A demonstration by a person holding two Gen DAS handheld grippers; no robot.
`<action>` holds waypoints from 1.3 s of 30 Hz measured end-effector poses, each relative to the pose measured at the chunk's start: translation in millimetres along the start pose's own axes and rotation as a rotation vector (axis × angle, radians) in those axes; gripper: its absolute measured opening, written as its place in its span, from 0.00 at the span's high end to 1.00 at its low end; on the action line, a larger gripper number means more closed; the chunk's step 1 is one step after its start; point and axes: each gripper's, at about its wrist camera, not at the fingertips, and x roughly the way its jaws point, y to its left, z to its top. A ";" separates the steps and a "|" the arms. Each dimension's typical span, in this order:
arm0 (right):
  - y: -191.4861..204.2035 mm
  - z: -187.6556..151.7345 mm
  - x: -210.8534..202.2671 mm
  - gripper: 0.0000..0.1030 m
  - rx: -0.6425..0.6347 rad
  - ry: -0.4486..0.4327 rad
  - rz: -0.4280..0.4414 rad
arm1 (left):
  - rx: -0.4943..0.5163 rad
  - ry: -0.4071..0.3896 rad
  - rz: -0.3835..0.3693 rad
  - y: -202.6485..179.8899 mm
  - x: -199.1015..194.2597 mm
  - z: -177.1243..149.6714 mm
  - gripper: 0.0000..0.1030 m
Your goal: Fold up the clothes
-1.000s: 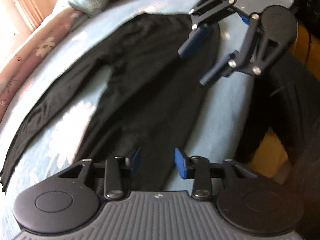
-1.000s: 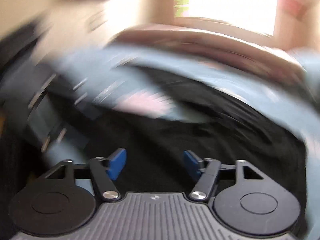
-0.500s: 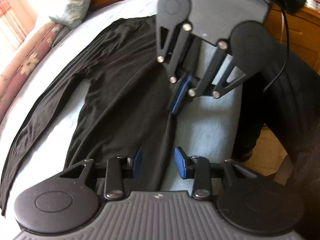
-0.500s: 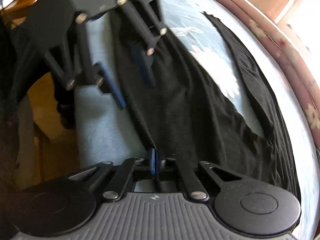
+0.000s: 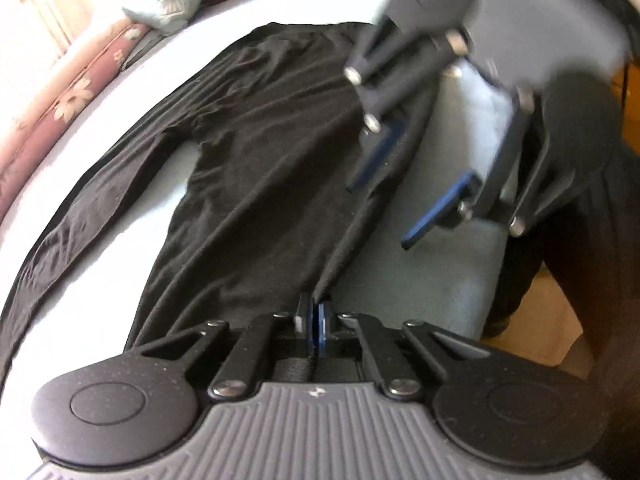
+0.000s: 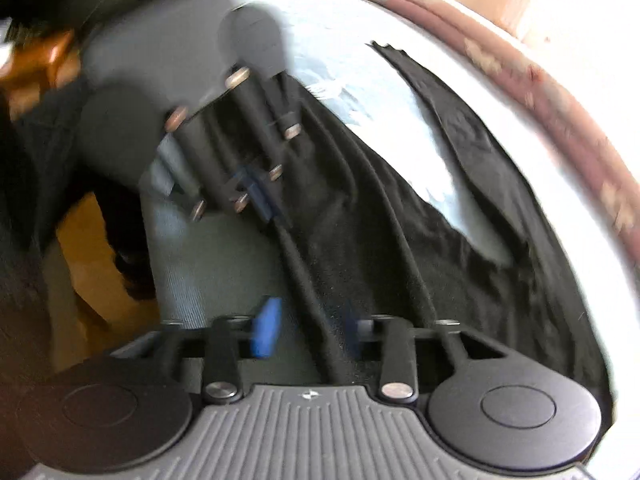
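Black long-sleeved garment (image 5: 256,184) spread flat on the bed (image 5: 420,280), one sleeve trailing far left. Left gripper (image 5: 313,318) fingers pinch its near right edge; right gripper (image 6: 310,330) fingers stand wide, straddling that edge. Risk: thin, slack cloth may slip free or bunch if lifted one-sidedly.

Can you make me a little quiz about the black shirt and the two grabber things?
1. True or false: the left gripper is pinching the edge of the black shirt.
2. Is the right gripper open or shut?
3. What does the shirt lie on: A) a wooden floor, B) a light blue bed sheet, C) a chair?

Key: 1 true. 2 open, with the shirt's edge running between its fingers. 3 B.
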 end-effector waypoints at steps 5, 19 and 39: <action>17.8 -3.1 10.9 0.97 -0.107 0.033 -0.085 | -0.014 0.009 -0.039 5.9 -2.7 0.5 1.00; 1.0 -10.6 -13.4 0.75 0.051 0.041 0.072 | -0.089 0.044 -0.190 13.9 -21.1 -11.5 0.92; -102.3 -124.1 -41.1 0.69 0.644 0.113 -0.180 | -0.321 0.154 -0.019 65.1 -15.5 -52.6 0.88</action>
